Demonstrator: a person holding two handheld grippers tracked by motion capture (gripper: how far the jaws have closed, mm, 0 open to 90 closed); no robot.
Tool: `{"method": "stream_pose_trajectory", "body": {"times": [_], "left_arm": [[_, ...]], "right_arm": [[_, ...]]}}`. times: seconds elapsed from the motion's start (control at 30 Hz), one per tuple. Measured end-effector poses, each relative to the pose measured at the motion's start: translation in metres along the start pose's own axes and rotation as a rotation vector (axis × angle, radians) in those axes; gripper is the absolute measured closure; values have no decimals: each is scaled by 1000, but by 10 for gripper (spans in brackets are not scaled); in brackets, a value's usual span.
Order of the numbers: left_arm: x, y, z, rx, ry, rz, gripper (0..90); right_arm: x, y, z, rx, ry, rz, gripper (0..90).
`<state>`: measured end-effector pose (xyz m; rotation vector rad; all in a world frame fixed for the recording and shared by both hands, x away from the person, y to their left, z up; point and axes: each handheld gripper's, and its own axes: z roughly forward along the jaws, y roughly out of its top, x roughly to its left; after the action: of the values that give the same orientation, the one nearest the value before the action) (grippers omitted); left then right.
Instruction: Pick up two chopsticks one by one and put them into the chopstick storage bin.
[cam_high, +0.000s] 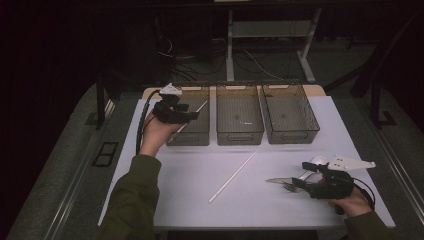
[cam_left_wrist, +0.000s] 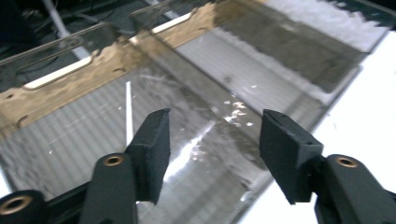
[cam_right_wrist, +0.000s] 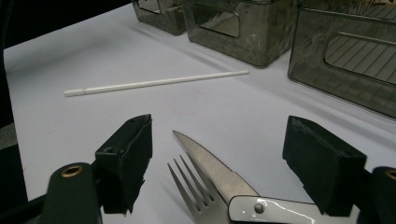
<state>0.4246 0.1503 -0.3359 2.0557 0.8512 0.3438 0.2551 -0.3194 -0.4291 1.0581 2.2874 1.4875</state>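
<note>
Left gripper hanging spread and empty over left bin, white stick lying inside; release step finishing. Next: fetching second stick from table.

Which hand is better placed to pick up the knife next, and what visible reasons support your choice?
Probably the right: the right gripper hovers open around the knife and fork, while the left gripper is over the left bin.
</note>
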Motion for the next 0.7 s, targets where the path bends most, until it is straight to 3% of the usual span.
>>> {"method": "stream_pose_trajectory", "body": {"times": [0.23, 0.4, 0.7], "left_arm": [[-29, -9, -10, 2, -40, 43, 337], [-49, -19, -13, -3, -56, 53, 281], [-82, -36, -6, -26, -102, 71, 233]], "right_arm": [[1, 0, 1, 2, 3, -3, 242], [2, 1, 1, 1, 7, -6, 238], [3, 0, 3, -12, 18, -3, 146]]}}
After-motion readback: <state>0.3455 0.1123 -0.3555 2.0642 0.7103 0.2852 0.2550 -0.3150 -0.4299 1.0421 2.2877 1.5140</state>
